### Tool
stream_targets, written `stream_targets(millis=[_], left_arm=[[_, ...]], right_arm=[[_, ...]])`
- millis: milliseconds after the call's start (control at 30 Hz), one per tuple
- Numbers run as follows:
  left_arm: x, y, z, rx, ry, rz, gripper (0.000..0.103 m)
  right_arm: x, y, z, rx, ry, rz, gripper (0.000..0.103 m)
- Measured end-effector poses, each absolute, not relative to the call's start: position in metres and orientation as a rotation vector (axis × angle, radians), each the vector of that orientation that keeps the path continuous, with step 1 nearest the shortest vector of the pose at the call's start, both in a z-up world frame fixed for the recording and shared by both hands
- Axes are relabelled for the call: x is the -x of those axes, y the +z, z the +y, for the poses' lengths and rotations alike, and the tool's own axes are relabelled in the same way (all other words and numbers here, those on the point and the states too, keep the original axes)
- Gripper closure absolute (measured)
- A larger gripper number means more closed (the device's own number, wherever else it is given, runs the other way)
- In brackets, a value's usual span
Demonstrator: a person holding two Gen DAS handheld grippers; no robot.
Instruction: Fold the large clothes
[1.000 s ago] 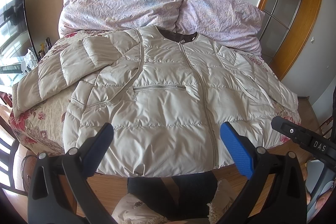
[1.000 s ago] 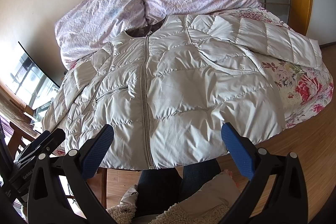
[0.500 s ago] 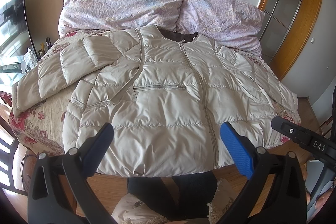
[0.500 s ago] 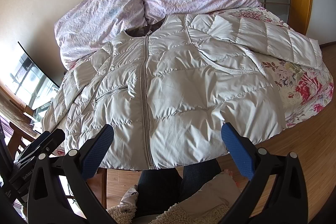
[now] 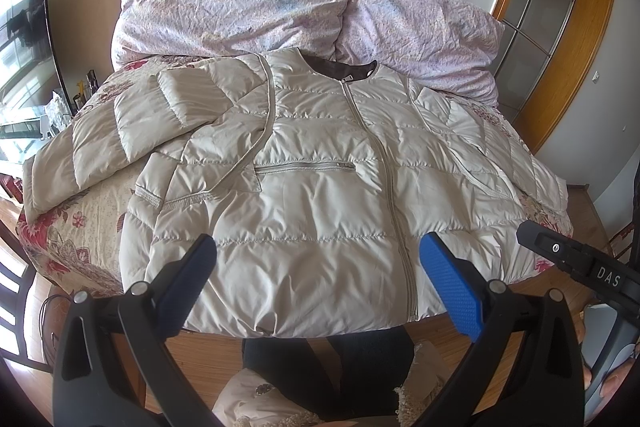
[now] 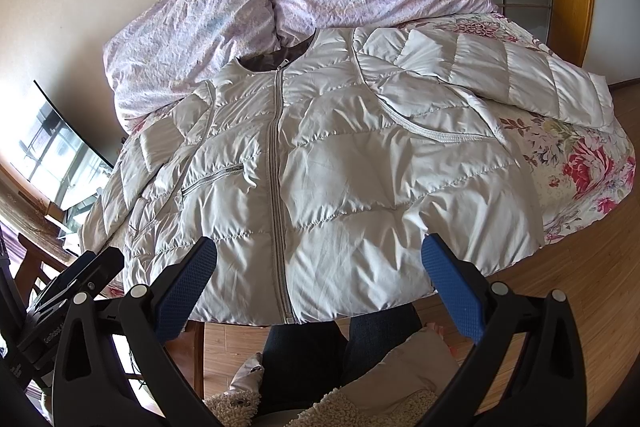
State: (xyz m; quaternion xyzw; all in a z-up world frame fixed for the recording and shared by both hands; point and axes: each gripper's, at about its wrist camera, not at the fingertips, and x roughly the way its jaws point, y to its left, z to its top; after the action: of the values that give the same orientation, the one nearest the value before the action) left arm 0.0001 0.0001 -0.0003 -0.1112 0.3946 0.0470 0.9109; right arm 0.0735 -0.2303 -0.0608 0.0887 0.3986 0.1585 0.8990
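a quilted jacket [image 5: 320,187] is spread face up, zipped, across the bed [image 5: 72,227], hem at the near edge. the left gripper [image 5: 318,281] and right gripper [image 6: 320,281] are held released above the hem, grasping nothing.

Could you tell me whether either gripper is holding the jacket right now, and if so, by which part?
Nothing is held: the left gripper and right gripper are both open above the jacket.

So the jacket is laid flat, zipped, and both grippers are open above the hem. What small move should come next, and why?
Probably bring the left gripper over to the left sleeve and pinch it, ready to fold inward. The jacket lies spread, both sleeves stick out sideways, and neither gripper, including the right gripper, holds anything yet.
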Motion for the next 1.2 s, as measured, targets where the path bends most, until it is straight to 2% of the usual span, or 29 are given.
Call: stream_targets(millis=[900, 1200], left_arm=[[-0.003, -0.003, 0.003, 0.235, 0.107, 0.827, 0.002], [-0.047, -0.030, 0.013, 0.243, 0.093, 0.903, 0.002]], right_arm=[[-0.090, -0.060, -0.236, -0.205, 0.285, 0.780, 0.001], [-0.133, -0.079, -0.278, -0.340, 0.262, 0.730, 0.001]])
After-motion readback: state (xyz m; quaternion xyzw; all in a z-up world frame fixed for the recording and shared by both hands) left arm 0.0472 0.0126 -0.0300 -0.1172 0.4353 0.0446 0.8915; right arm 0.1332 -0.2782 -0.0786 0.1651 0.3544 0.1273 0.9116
